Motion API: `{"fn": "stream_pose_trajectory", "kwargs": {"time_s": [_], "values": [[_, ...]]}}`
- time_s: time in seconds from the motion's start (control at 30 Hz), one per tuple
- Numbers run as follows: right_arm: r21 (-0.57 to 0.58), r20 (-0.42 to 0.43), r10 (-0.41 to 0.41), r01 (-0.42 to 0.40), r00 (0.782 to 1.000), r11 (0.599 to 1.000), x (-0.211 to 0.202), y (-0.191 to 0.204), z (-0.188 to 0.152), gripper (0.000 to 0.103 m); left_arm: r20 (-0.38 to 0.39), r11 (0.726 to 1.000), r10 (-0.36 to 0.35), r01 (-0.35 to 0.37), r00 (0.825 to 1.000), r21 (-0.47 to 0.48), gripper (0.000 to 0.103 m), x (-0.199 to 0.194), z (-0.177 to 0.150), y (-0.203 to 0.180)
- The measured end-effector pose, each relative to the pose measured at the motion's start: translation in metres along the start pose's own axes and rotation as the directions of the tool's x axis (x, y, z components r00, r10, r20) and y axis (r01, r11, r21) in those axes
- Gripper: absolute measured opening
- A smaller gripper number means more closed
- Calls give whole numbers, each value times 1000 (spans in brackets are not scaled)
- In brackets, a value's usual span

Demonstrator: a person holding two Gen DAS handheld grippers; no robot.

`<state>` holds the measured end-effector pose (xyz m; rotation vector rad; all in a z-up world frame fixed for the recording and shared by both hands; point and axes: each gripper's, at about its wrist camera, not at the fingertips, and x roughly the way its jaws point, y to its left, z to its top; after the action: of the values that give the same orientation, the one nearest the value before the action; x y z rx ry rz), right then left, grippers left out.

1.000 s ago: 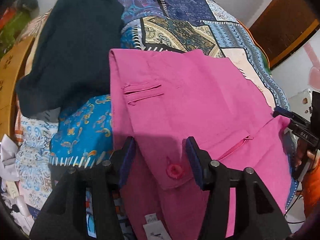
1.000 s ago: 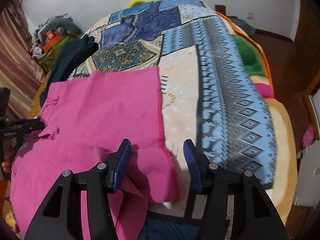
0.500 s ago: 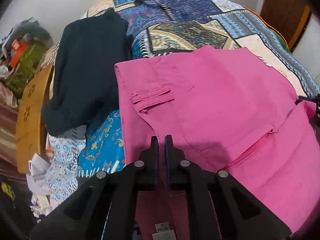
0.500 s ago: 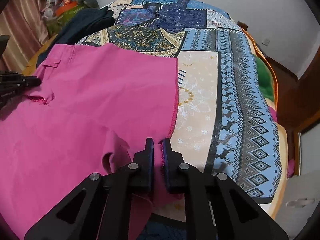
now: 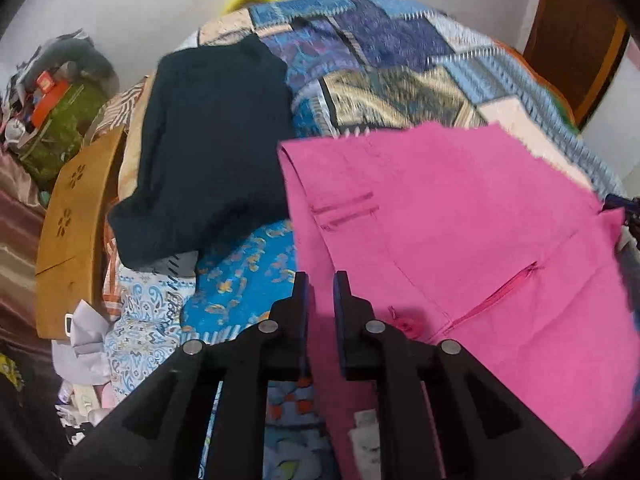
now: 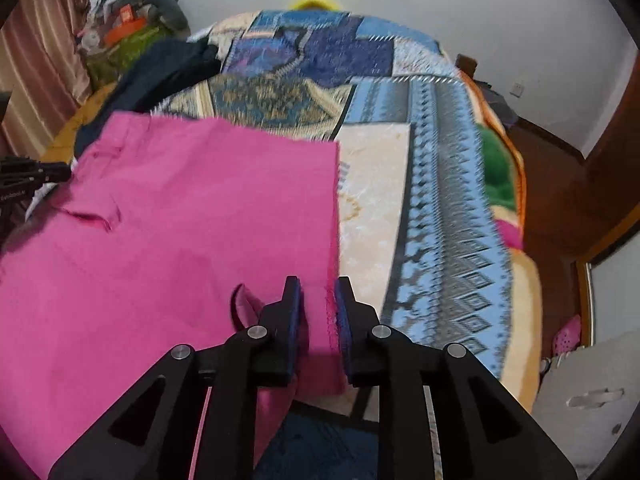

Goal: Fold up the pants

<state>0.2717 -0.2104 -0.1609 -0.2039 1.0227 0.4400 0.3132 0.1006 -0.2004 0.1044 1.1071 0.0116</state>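
Both the left gripper [image 5: 320,284] and right gripper [image 6: 317,290] are pinched on pink pants [image 5: 460,220] ahead, quilt [image 6: 400,184] beyond.

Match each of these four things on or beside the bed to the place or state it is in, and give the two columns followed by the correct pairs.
Things:
1. pink pants
2. dark garment
3. left gripper
4. right gripper

Places or states:
A. clamped on the frayed leg hem of the pants
B. lying left of the pants on the patchwork quilt
C. pinching the waist edge near the button
D. spread across the quilt, held at both ends

Pairs: 1-D, 2-B, 3-C, 4-A
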Motion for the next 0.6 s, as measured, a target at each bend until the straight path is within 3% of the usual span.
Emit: {"fn": "stream_pose_trajectory", "kwargs": {"time_s": [0.07, 0.13, 0.2, 0.3, 0.37, 0.6], "values": [[5, 32, -8, 8, 999, 1000, -12, -2, 5, 18, 30, 1000, 3, -2, 1000, -22, 17, -12, 4, 8], [4, 60, -12, 12, 998, 1000, -21, -2, 10, 20, 66, 999, 28, -26, 997, -31, 28, -21, 9, 14], [15, 96, -8, 7, 995, 1000, -31, -3, 18, 25, 103, 998, 40, -36, 994, -43, 46, -29, 16, 19], [29, 136, 8, -12, 991, 1000, -36, -4, 31, 45, 144, 998, 52, -45, 988, -54, 57, -34, 27, 26], [33, 149, 24, -29, 989, 999, -33, -3, 41, 53, 150, 997, 46, -38, 988, -61, 61, -29, 35, 29], [17, 74, 66, -68, 995, 998, 11, -1, 70, 57, 82, 997, 11, -4, 997, -83, 62, 15, 59, 34]]}}
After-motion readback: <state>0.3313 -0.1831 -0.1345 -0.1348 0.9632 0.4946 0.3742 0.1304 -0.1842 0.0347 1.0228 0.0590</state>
